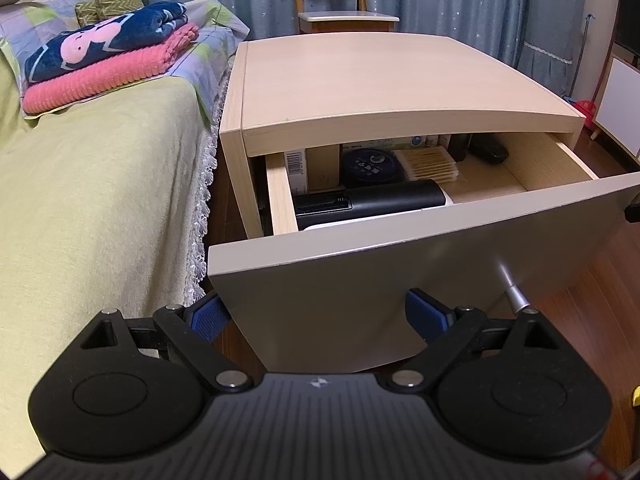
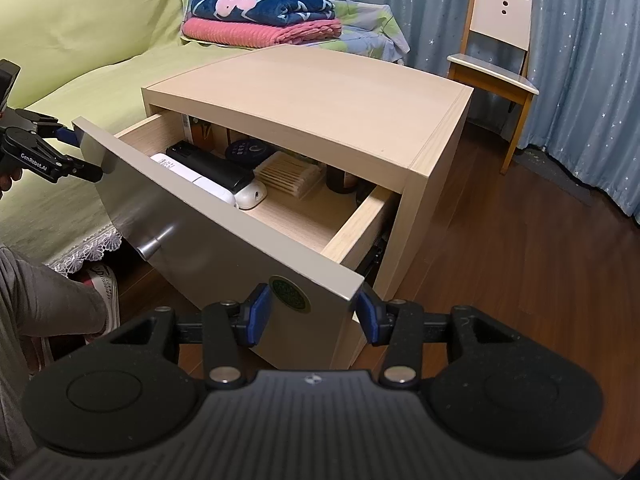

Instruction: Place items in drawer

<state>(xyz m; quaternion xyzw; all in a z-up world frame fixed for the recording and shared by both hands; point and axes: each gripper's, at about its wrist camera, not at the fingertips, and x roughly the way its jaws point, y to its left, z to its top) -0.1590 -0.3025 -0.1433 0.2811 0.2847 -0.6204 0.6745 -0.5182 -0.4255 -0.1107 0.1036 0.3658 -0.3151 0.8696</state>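
Observation:
The bedside cabinet's top drawer (image 1: 552, 168) (image 2: 356, 224) is pulled out. Inside lie a black remote (image 1: 368, 200) (image 2: 212, 168), a white remote (image 2: 192, 178), a small white case (image 2: 250, 196), a round dark tin (image 1: 372, 166) (image 2: 245, 151) and a box of cotton swabs (image 1: 426, 164) (image 2: 288, 176). My left gripper (image 1: 320, 316) (image 2: 78, 152) stands open, straddling the left edge of the grey drawer front (image 1: 400, 272) (image 2: 192, 240). At the front's right corner my right gripper (image 2: 314, 312) is open too. Neither holds anything.
A metal knob (image 1: 512, 292) (image 2: 150, 246) sticks out of the drawer front. The bed (image 1: 80, 200) with folded blankets (image 1: 108, 56) lies to the left. A chair (image 2: 500, 52) stands by the curtain. A person's leg (image 2: 48, 304) and shoe (image 2: 102, 280) are low on the left.

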